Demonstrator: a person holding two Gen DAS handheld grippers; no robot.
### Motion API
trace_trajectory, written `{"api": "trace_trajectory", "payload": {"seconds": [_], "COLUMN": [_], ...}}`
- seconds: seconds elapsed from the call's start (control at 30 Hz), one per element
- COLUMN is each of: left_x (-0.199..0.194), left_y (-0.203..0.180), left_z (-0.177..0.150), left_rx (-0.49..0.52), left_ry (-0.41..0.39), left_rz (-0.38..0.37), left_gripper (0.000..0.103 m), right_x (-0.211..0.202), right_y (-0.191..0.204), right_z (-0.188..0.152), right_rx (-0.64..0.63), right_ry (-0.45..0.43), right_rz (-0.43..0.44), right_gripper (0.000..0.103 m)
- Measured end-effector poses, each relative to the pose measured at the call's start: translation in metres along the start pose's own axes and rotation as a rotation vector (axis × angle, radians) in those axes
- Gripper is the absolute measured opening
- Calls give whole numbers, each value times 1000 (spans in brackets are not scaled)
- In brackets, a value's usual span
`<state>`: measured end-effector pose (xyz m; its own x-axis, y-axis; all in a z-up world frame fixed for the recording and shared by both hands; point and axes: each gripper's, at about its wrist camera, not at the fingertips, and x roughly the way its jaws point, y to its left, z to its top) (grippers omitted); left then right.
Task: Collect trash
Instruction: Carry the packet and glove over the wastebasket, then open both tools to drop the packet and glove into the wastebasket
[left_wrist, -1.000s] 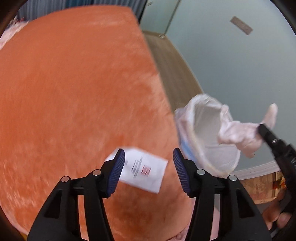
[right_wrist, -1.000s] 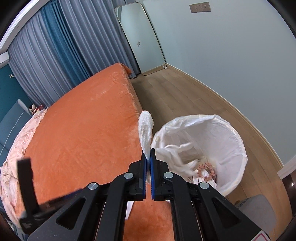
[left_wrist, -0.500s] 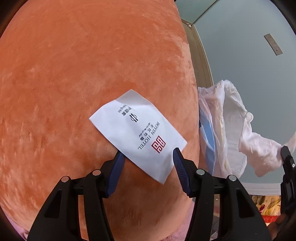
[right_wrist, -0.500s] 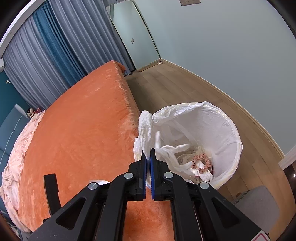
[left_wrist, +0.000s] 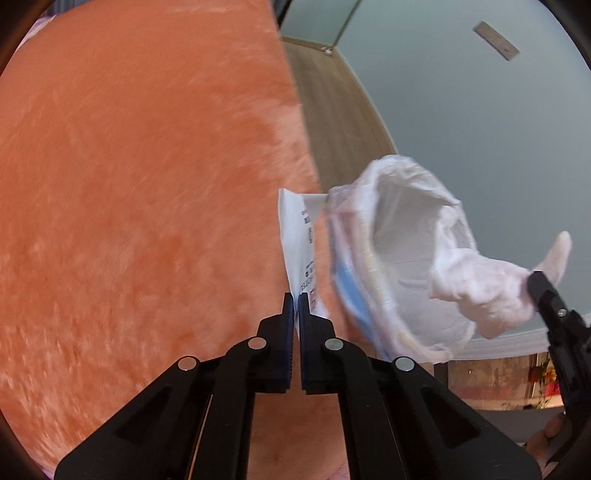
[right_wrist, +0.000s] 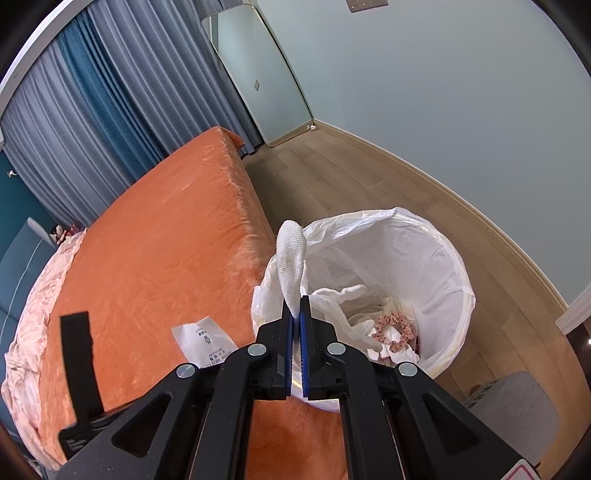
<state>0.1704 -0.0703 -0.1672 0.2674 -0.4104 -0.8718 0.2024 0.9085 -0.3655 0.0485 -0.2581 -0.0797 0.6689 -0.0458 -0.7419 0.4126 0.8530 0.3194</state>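
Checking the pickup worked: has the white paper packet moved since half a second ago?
Yes. The left gripper has just closed on the white paper packet, which has lifted off the orange bedspread toward the lined bin.

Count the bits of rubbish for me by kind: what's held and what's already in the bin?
White paper packet, held by the left gripper: 1
White cloth, held by the right gripper: 1
White gloves in the bin: 2 at least
Pink scrunchie in the bin: 1
Total: 5
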Motion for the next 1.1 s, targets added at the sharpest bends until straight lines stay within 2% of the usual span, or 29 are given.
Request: {"api": "trace_trajectory", "payload": {"seconds": [0.3,0.53,0.6,0.63,0.67,0.7,0.73,0.83,0.97,1.1], "left_x": [-24,-18,-16,-15,-15,-16,-19,-21,-27,-36], "left_y": [-71,-112,-118,-119,-120,-120,-119,-116,-110,-108], "left_z": [33,49,51,53,52,51,51,48,43,34], "left_rx": [134,200,205,209,215,221,225,246,275,324], "left_ry": [-80,-90,-93,-97,-99,-106,-124,-130,-146,-168], "left_rz": [-75,-118,-121,-115,-104,-86,-73,-58,-17,33], "left_gripper": [2,2,3,13,36,47,52,52,52,52], "right_x": [-9,-10,-7,-6,-4,-3,-2,-1,-3,-7], "right_y": [-16,-24,-26,-28,-30,-30,-31,-29,-25,-21], "right_z": [18,28,30,31,31,31,32,31,29,25], "right_rx": [5,1,6,14,27,32,31,22,17,5], "right_ry": [-36,-49,-39,-32,-31,-24,-16,-4,11,26], "right_rz": [-29,-48,-43,-42,-46,-51,-50,-54,-64,-73], "right_gripper": [3,3,6,11,17,19,22,24,36,41]}}
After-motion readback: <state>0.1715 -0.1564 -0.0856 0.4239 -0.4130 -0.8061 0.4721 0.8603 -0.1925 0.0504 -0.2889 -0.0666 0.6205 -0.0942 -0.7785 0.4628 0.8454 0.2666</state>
